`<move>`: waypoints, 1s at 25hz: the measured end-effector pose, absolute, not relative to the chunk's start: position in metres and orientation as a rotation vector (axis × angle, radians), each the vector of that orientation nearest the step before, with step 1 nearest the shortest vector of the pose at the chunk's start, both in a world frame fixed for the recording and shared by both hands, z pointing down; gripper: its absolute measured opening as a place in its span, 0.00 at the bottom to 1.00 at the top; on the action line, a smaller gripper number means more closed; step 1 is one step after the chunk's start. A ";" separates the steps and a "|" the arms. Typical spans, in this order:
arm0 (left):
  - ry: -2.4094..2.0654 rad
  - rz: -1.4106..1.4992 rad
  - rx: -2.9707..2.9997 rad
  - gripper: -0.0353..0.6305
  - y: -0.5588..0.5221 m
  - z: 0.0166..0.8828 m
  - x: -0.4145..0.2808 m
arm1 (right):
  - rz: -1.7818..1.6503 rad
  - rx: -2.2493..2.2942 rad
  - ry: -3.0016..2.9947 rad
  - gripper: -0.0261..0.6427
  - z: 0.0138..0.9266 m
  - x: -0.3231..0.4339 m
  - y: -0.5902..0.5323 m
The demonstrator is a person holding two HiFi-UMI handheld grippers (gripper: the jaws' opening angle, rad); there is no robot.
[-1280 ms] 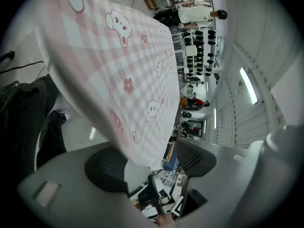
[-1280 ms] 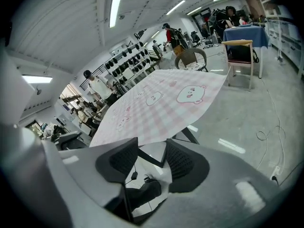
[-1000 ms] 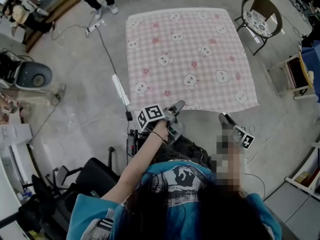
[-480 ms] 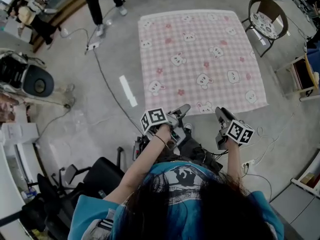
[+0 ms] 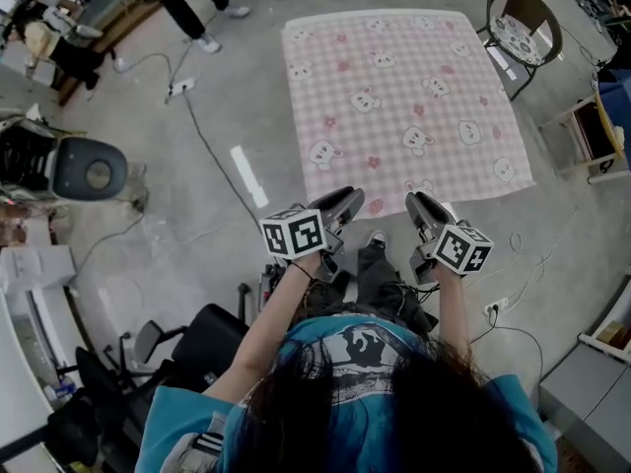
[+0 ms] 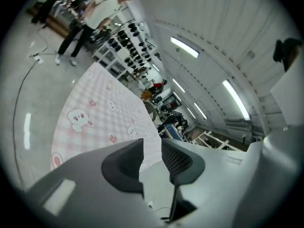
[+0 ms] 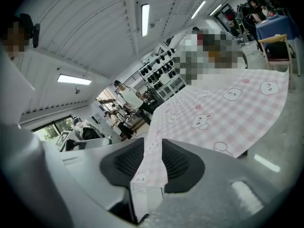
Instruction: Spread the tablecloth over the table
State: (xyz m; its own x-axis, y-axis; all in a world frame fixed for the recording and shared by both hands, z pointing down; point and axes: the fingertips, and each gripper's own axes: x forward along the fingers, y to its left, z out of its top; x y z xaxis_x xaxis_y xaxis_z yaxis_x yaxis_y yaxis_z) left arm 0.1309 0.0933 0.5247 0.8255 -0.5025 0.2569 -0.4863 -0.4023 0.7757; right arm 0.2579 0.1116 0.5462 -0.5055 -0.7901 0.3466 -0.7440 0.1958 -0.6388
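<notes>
Tablecloth (image 5: 404,97) lies flat over a surface it fully hides, near edge right at both tongs. Right tongs (image 7: 153,163) have just been closing and pinch the hem. Left tongs (image 6: 152,158) were closing too, narrow gap, nothing in it. Best imo: get left onto the hem, then tug evenly, low, no bunching. Head view shows overall squareness; only gripper views show which tongs have cloth.

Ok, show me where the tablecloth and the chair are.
tablecloth (image 5: 404,97), head view, the middle of the pink checked cloth.
chair (image 5: 515,35), head view, on its patterned seat.
</notes>
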 end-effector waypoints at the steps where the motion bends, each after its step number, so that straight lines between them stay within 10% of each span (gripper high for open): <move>1: -0.721 0.000 2.119 0.22 0.096 0.520 0.127 | -1.193 -1.518 2.398 0.20 0.539 0.248 0.114; 25: -0.749 0.142 2.711 0.07 0.121 0.466 0.063 | -0.777 -1.445 2.647 0.03 0.473 0.150 0.141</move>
State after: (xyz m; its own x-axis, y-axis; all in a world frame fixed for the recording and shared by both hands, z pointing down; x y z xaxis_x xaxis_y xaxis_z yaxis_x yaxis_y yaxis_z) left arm 0.0626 0.1206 0.4665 0.8572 -0.4825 0.1799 -0.5149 -0.8096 0.2819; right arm 0.1502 0.1410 0.4732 -0.5693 -0.7953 0.2083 -0.7816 0.4451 -0.4370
